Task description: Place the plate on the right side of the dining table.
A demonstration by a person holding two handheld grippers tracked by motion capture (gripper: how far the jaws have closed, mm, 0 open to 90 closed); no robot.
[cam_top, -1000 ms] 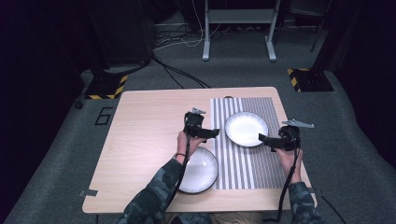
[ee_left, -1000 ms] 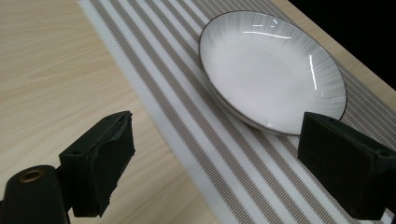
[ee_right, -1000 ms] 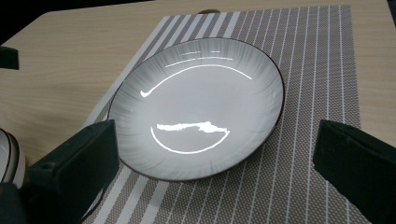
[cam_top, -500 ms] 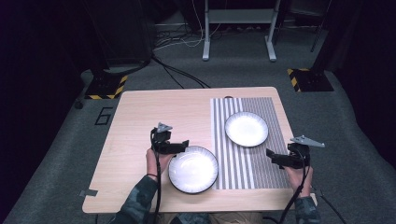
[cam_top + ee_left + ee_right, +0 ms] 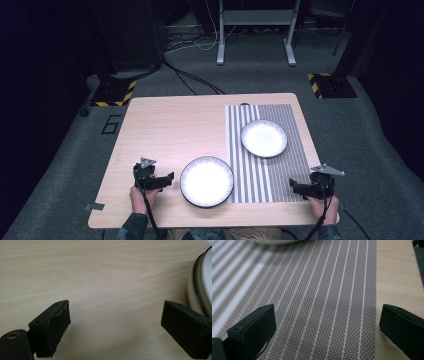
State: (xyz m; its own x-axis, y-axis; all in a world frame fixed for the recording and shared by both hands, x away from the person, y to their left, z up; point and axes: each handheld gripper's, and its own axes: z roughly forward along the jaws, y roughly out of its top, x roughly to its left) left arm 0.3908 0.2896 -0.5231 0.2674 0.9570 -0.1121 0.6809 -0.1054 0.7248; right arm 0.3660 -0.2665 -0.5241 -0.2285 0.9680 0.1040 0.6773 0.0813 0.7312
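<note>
both claws gape wide and empty, left claw [image 5: 167,177] just beside the near plate [image 5: 206,181]: a careless nudge could shove it off the desk's [image 5: 170,125] near edge.

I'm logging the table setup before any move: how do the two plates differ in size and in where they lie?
The near plate looks larger than the far plate. The near plate rests mostly on bare wood, its right edge at the striped placemat, while the far plate lies wholly on that mat. The near plate sits close to the left gripper; the far plate is well ahead of the right gripper. Both are round, white, dark-rimmed and empty.
</note>
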